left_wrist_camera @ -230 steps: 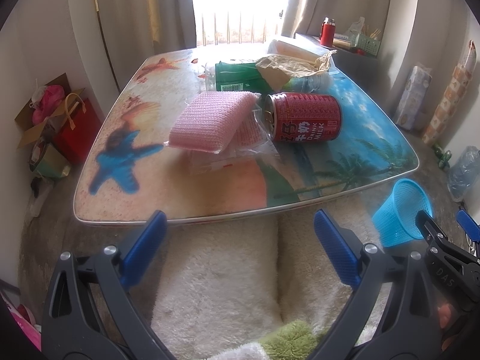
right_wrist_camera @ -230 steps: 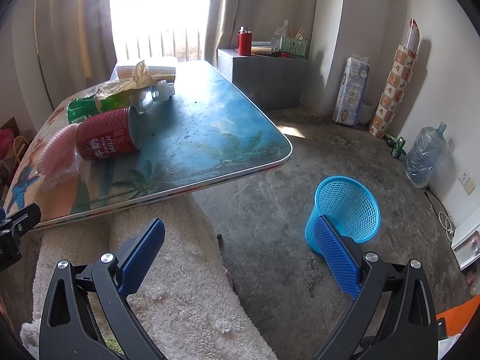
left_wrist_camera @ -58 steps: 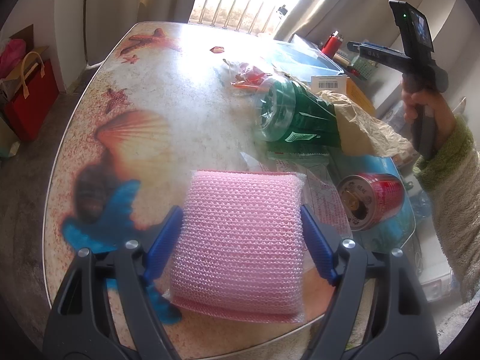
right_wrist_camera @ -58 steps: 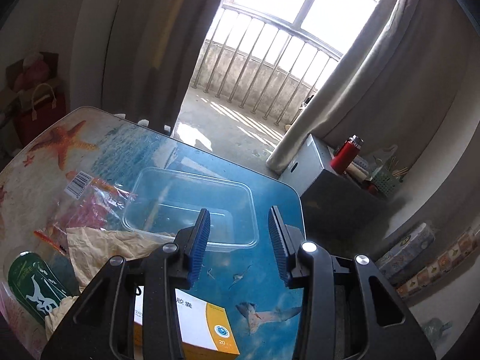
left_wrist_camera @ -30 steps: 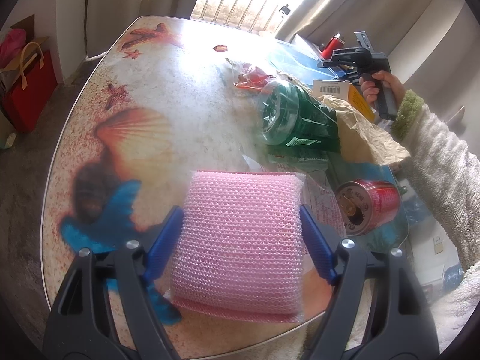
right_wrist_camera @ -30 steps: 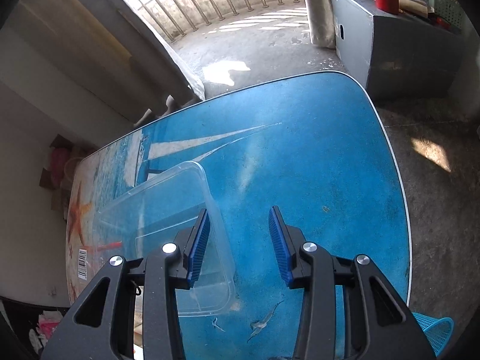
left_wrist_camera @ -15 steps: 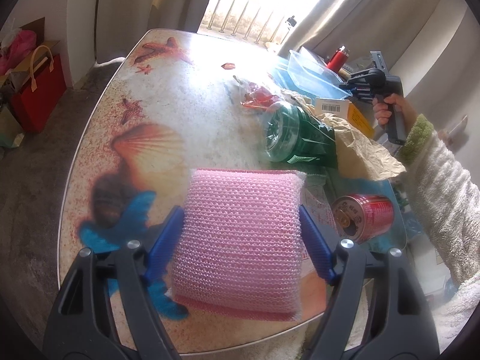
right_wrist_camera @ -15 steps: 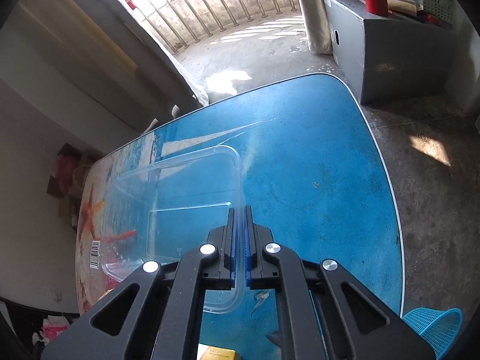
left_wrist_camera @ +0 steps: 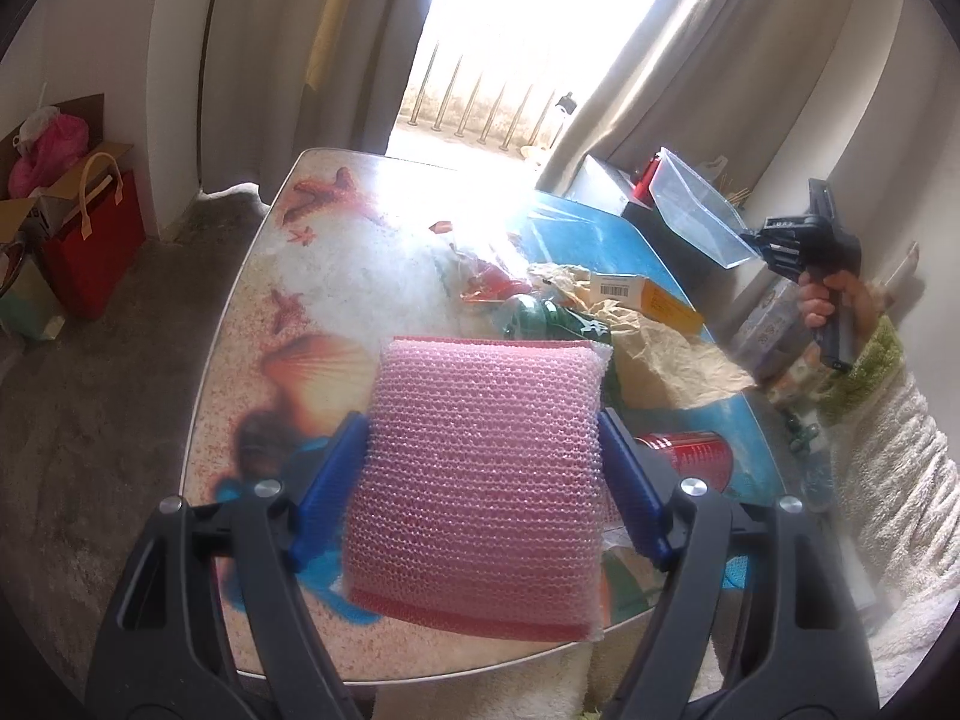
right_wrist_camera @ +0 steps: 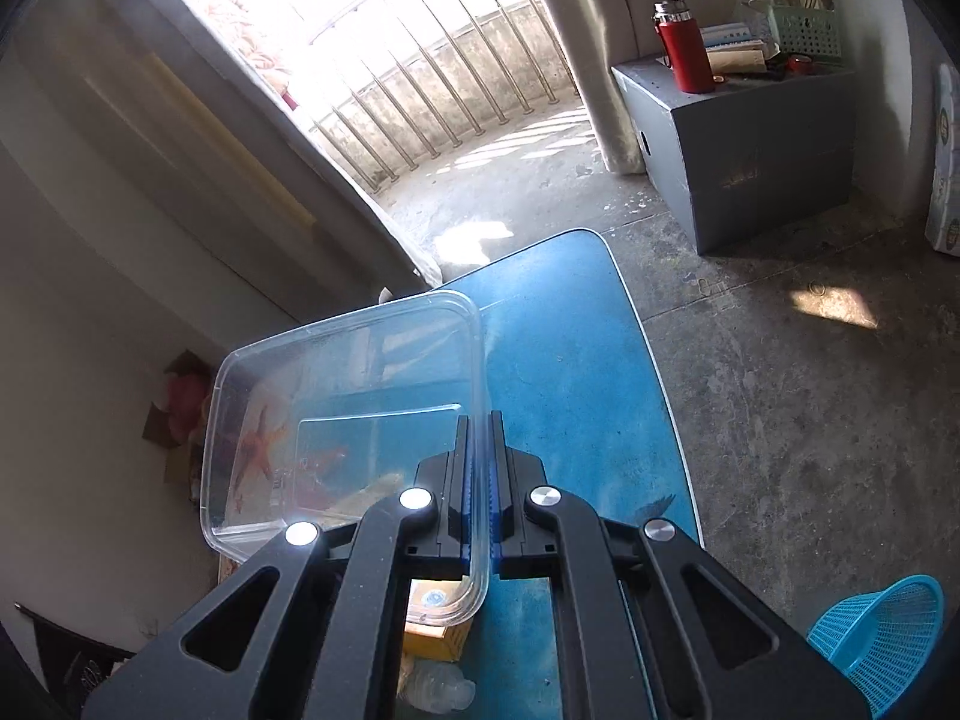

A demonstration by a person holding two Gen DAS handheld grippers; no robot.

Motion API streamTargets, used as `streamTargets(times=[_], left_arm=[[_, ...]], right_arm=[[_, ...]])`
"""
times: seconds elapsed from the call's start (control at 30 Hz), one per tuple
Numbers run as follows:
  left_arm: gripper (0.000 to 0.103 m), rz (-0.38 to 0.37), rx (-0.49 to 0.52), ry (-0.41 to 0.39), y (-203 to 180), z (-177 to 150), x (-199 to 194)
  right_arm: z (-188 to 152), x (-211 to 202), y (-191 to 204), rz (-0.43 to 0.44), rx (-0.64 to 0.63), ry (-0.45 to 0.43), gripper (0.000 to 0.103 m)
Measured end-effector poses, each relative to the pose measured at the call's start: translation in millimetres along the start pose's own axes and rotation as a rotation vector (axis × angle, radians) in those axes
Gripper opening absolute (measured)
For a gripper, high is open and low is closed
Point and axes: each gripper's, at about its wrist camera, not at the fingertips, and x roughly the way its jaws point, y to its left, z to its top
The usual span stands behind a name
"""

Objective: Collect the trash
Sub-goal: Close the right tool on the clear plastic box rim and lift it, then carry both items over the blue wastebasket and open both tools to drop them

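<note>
Gripping a pink bubble-wrap pad (left_wrist_camera: pixel 480 480) by its two side edges, the left gripper (left_wrist_camera: pixel 480 492) stands wide, its blue pads pressed against the pad, which is lifted clear of the table (left_wrist_camera: pixel 252 312). Just past it on the tabletop lie a red can (left_wrist_camera: pixel 690 456) on its side, crumpled brown paper (left_wrist_camera: pixel 666 360), a green bottle (left_wrist_camera: pixel 552 318) and an orange-and-white box (left_wrist_camera: pixel 648 294), all close together. Farther right, a hand (left_wrist_camera: pixel 834 300) in a fuzzy sleeve holds the right gripper (right_wrist_camera: pixel 478 504), whose jaws are squeezed nearly together on the side wall of a clear plastic container (right_wrist_camera: pixel 348 408); the container hangs tilted in the air above the blue end of the table. On the floor at lower right stands a blue mesh basket (right_wrist_camera: pixel 882 636), well apart from the table. Beyond, a grey cabinet (right_wrist_camera: pixel 756 144) carries a red flask (right_wrist_camera: pixel 684 48).
</note>
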Motion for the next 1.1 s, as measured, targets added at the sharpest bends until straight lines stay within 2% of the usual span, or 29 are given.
streamTargets(times=[0.27, 0.5, 0.77, 0.93, 1.1], left_arm=[[0.073, -0.088, 0.128, -0.021, -56.5, 0.2, -15.3], [0.073, -0.244, 0.282, 0.018, -135.6, -8.6, -2.3], [0.073, -0.462, 0.462, 0.120, -247.2, -45.4, 27.5], [0.073, -0.586, 0.559, 0.199, -319.4, -79.5, 46.7], [0.073, -0.667, 0.622, 0.305, -383.1, -114.2, 77.9]], right_arm=[[-62.8, -105.9, -43.0, 0.030, 0.052, -0.094, 0.004], [-142.6, -184.8, -109.0, 0.002, 0.177, -0.154, 0.004], [-247.6, -257.8, -200.1, -0.124, 0.368, -0.215, 0.004], [-307.1, -276.7, -252.1, -0.228, 0.504, -0.224, 0.004], [-354.1, -281.7, -303.0, -0.311, 0.639, -0.226, 0.004]])
